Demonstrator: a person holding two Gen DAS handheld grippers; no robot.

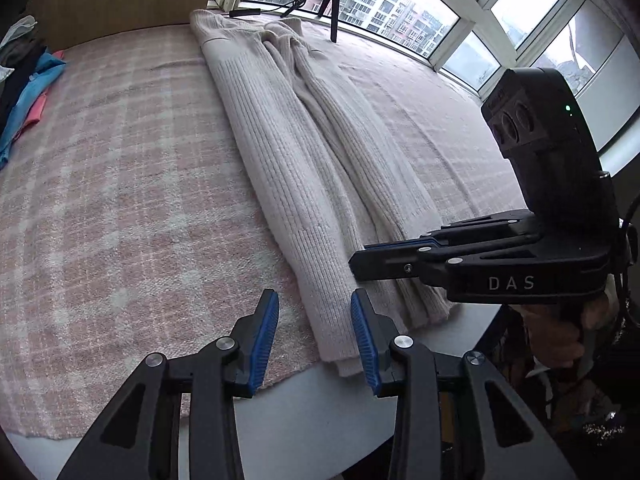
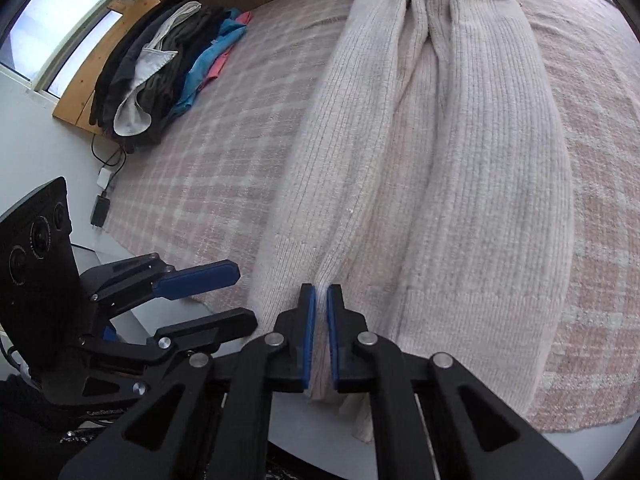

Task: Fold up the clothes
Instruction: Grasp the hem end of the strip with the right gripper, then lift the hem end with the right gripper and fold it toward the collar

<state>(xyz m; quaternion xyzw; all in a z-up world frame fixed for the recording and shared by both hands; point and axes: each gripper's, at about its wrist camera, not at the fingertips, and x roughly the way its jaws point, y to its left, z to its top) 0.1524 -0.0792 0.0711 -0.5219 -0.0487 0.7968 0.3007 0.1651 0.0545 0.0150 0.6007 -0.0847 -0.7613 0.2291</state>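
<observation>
I've got my right gripper (image 2: 321, 300) pinched on the near hem of the cream ribbed sweater (image 2: 440, 160), which stretches away ahead of the jaws. My left gripper (image 1: 315, 316) hangs parted over the hem's other side, gripping nothing. Next it must clamp there before I lift and fold.

Left claw (image 1: 315, 338) gapes over the cream knit sweater's (image 1: 304, 160) hem on the pink plaid blanket (image 1: 112, 184); right claw (image 1: 360, 262) alongside, its blades together

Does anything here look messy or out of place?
Mostly tidy. The cream ribbed knit garment lies flat on the pink plaid blanket, but its near hem hangs over the edge. Dark and blue clothes sit heaped in a far corner.
</observation>
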